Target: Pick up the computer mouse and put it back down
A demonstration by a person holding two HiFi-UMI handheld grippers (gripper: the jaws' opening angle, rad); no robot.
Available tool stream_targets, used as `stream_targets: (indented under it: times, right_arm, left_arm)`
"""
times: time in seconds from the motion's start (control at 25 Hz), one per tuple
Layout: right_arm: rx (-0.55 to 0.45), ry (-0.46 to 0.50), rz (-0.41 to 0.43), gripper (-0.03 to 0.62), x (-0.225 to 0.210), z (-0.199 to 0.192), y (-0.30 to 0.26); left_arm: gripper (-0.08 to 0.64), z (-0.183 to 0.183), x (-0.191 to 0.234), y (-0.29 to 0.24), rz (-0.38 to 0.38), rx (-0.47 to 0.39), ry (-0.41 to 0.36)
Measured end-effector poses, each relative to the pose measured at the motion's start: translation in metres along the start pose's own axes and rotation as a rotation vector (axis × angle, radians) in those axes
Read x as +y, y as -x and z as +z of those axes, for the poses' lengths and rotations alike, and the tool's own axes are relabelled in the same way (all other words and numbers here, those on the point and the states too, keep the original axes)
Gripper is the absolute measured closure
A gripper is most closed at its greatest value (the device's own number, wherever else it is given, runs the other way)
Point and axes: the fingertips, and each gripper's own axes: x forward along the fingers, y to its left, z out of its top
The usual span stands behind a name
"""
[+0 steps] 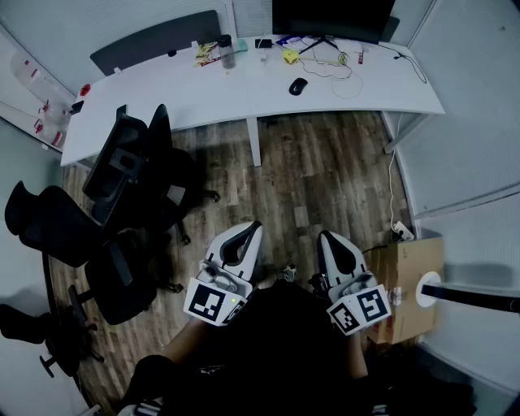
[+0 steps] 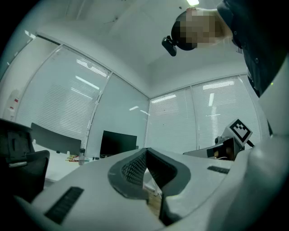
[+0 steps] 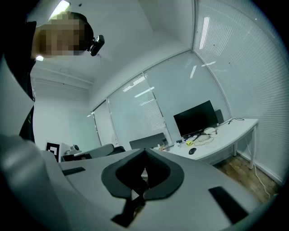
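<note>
A black computer mouse (image 1: 298,85) lies on the white desk (image 1: 244,97) at the far side of the room; it also shows small in the right gripper view (image 3: 193,151). Both grippers are held close to the body, far from the desk, pointing roughly level. My left gripper (image 1: 253,230) has its jaws together with nothing between them. My right gripper (image 1: 325,240) is likewise shut and empty. In the left gripper view (image 2: 145,173) the pads meet at the tip.
A black monitor (image 1: 333,18) stands at the desk's back, with cables, a bottle (image 1: 226,55) and small items near it. Several black office chairs (image 1: 122,171) crowd the left. A cardboard box (image 1: 410,284) sits at the right on the wood floor (image 1: 325,179).
</note>
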Motion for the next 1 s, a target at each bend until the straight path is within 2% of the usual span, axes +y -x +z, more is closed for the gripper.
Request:
stream_targets:
  times: [0.2, 0.4, 0.68, 1.0]
  right_arm:
    - [-0.006, -0.002, 0.008, 0.594, -0.024, 0.002, 0.021]
    - [0.003, 0.005, 0.038, 0.594, -0.042, 0.001, 0.033]
    - [-0.004, 0.015, 0.064, 0.594, -0.059, 0.009, 0.043]
    - [-0.010, 0.009, 0.051, 0.594, -0.086, 0.014, 0.049]
  left_arm:
    - [0.552, -0.009, -0.033, -0.015, 0.002, 0.005, -0.038]
    - [0.552, -0.014, -0.051, -0.022, 0.034, 0.007, -0.055]
    - [0.552, -0.015, -0.059, -0.033, 0.094, -0.003, -0.070]
    - [0.552, -0.025, -0.071, -0.054, 0.110, 0.026, -0.070]
